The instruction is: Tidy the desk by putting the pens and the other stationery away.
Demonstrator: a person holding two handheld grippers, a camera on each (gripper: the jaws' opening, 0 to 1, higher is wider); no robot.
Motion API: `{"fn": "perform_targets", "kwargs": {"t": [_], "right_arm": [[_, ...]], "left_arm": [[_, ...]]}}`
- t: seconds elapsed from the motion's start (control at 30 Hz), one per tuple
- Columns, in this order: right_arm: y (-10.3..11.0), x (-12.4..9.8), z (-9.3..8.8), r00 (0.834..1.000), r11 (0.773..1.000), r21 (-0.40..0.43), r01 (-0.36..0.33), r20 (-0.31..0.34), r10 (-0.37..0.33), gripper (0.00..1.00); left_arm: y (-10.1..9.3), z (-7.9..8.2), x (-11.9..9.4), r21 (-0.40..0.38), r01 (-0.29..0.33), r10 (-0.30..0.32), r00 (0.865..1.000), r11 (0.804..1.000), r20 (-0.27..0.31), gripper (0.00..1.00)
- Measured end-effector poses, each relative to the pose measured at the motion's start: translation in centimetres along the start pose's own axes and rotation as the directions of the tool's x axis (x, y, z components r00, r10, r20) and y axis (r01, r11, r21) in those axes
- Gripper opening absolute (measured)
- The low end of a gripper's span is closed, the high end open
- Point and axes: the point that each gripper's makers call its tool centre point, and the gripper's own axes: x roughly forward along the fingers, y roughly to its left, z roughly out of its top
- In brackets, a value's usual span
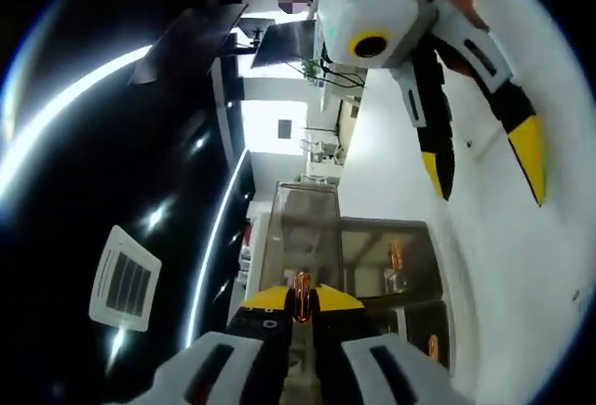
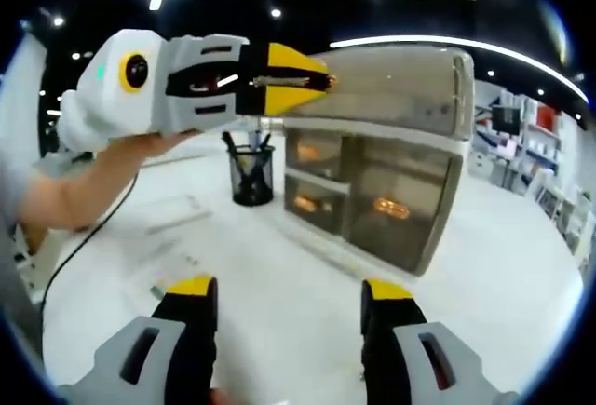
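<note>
Left gripper: jaws closed on a slim coppery pen, held before the smoky translucent drawer unit. Right gripper: wide, empty. Step: stowing pen; next, likely black mesh pen cup

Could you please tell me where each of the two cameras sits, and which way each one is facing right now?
Left gripper view: rides on the left hand-held gripper, rolled sideways, looking at the translucent drawer organizer; its jaws are shut on a pen.
Right gripper view: rides on the right hand-held gripper, jaws open, facing the white desk and mesh pen cup; the person's forearm shows at left.
Shared: both show the drawer organizer, and each shows the other gripper.
</note>
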Motion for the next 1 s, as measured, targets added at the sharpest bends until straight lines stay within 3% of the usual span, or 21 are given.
{"fn": "perform_targets", "kwargs": {"t": [0.2,0.43,0.67,1.0], "right_arm": [[0.1,0.5,-0.9,0.999,1.000,0.001,-0.009,-0.032,0.009,0.59],[-0.1,0.2,-0.7,1.000,1.000,0.004,-0.005,-0.027,0.005,0.59],[-0.4,0.1,-0.7,1.000,1.000,0.012,0.009,-0.019,-0.009,0.60],[-0.1,0.1,-1.2,0.999,1.000,0.007,0.008,-0.035,-0.008,0.60]], "left_arm": [[-0.2,0.1,-0.7,0.028,0.002,-0.002,1.000,1.000,0.003,0.09],[-0.4,1.5,-1.3,0.046,0.017,-0.018,0.999,0.999,0.029,0.09],[-0.5,1.7,-1.9,0.086,0.039,-0.041,0.999,0.995,0.019,0.09],[-0.4,1.9,-2.2,0.085,0.056,-0.059,0.998,0.995,0.031,0.09]]}}
